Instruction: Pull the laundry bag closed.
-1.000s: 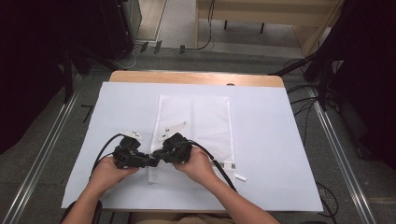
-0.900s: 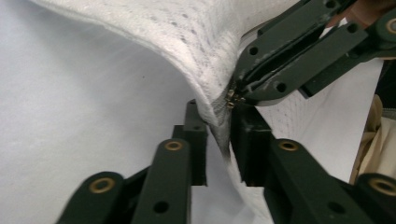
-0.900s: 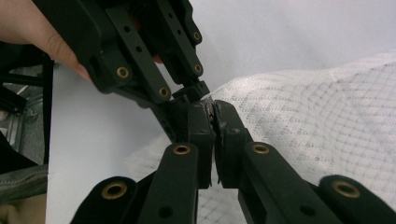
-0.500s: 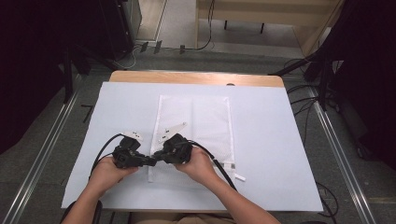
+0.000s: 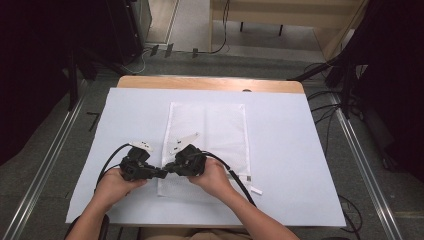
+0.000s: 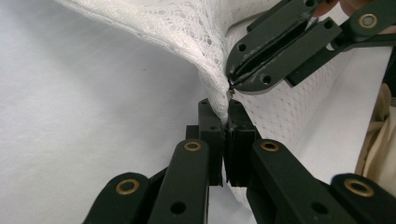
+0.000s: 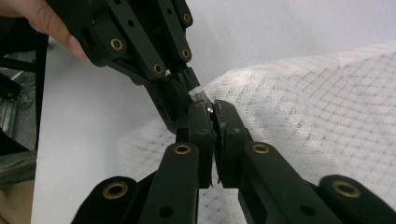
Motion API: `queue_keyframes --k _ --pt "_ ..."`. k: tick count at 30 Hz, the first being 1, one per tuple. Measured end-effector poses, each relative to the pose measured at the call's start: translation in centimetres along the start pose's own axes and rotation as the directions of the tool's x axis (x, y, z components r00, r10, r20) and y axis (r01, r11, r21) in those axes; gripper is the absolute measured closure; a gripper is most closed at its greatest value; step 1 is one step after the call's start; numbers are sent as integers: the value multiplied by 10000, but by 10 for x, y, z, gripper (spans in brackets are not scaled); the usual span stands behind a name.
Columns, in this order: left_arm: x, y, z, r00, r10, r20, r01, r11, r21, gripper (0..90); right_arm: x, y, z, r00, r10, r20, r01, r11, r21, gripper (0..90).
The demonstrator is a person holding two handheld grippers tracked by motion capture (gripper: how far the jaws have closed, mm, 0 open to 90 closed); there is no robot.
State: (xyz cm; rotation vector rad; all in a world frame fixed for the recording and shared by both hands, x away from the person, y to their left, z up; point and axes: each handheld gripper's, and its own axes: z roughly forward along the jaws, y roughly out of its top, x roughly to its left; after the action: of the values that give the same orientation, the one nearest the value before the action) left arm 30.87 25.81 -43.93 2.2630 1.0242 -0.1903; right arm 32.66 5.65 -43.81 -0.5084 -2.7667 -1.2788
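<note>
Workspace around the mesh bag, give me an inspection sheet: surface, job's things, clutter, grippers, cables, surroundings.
Surface: white sheet covering a wooden table.
Job's things: white mesh bag lying flat, its near left edge lifted.
Clutter: small white tags on the bag, another by the right cable.
Grippers: left hand-held gripper shut on the mesh bag edge, its jaws just closing; right hand-held gripper shut on the same edge, tips almost meeting.
Cables: black cable from the left, another from the right.
Surroundings: grey floor, metal rails, dark equipment at the sides.
</note>
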Motion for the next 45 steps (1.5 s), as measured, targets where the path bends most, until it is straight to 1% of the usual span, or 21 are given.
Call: queue_keyframes --k 2,4,9,10,11,13,14,16,17,19,20,22,23,25,26,29,30,35,37,40,45 --pt "0 0 -1 10000 45 16 -45 10000 -52 886 1 -1 0 9999 -113 85 113 9999 5 888" --pt "-1 -1 -1 10000 88 25 -88 9999 -113 886 1 -2 -1 10000 -83 38 83 9999 -95 888" --pt "-1 0 -3 10000 41 25 -40 10000 -90 887 1 -3 -2 9997 -221 123 223 9997 -92 888" --pt "-1 0 -2 9999 96 82 -96 9999 -84 887 1 -4 -2 9996 -256 122 258 9995 -171 888" --pt "-1 0 -2 9999 130 6 -130 9999 -70 887 0 -4 -2 9997 -213 88 215 9996 -180 889" --pt "-1 0 -2 10000 82 30 -82 10000 -46 887 1 -6 -1 9990 -351 260 352 9994 -14 888" --pt "-1 0 -2 9999 132 -15 -132 9999 -11 888 0 -8 -1 9989 -419 219 422 9991 -92 888" --pt "-1 0 -2 9999 137 -9 -137 9999 -50 888 -2 -9 -2 9996 -234 170 234 9997 3 888" --pt "-1 0 -3 10000 43 40 -42 9999 -116 888 -1 -9 -2 9993 -251 282 251 9997 33 888" --pt "0 -1 -6 10000 65 31 -65 9998 -184 888 -1 -9 -4 9980 -438 452 432 9990 137 888" --pt "0 -1 -5 9999 109 61 -107 9998 -193 888 -3 -10 -5 9980 -387 492 379 9991 172 888" --pt "-1 1 -4 9998 176 13 -176 9997 -151 887 -6 -11 -6 9994 -15 350 9 9998 177 888" --pt "-1 1 -4 9997 252 60 -251 9996 -143 887 -7 -11 -7 9994 -50 343 44 9998 197 887" --pt "-1 0 -5 9998 205 16 -204 9995 -227 886 -6 -12 -8 9995 -159 285 155 9998 158 887" --pt "0 -1 -6 9997 259 30 -258 9994 -225 886 -6 -13 -8 9991 -233 359 228 9996 159 887" --pt "1 -2 -8 9997 216 89 -213 9992 -324 886 -8 -15 -11 9992 -88 381 81 9998 203 887" --pt "1 -3 -8 9998 188 106 -185 9994 -299 886 -8 -16 -12 9995 -62 306 56 9998 190 887" --pt "1 -3 -8 9996 258 98 -255 9994 -250 885 -8 -20 -14 9995 -99 312 91 9996 253 887" --pt "2 -4 -10 9996 248 127 -244 9991 -340 885 -10 -22 -15 9993 -77 375 67 9996 267 887" --pt "3 -4 -11 9997 199 154 -193 9991 -385 884 -14 -26 -19 9993 280 258 -285 9994 197 887" --pt "3 -5 -11 9996 213 176 -206 9990 -387 883 -16 -29 -23 9992 343 208 -346 9993 122 886"
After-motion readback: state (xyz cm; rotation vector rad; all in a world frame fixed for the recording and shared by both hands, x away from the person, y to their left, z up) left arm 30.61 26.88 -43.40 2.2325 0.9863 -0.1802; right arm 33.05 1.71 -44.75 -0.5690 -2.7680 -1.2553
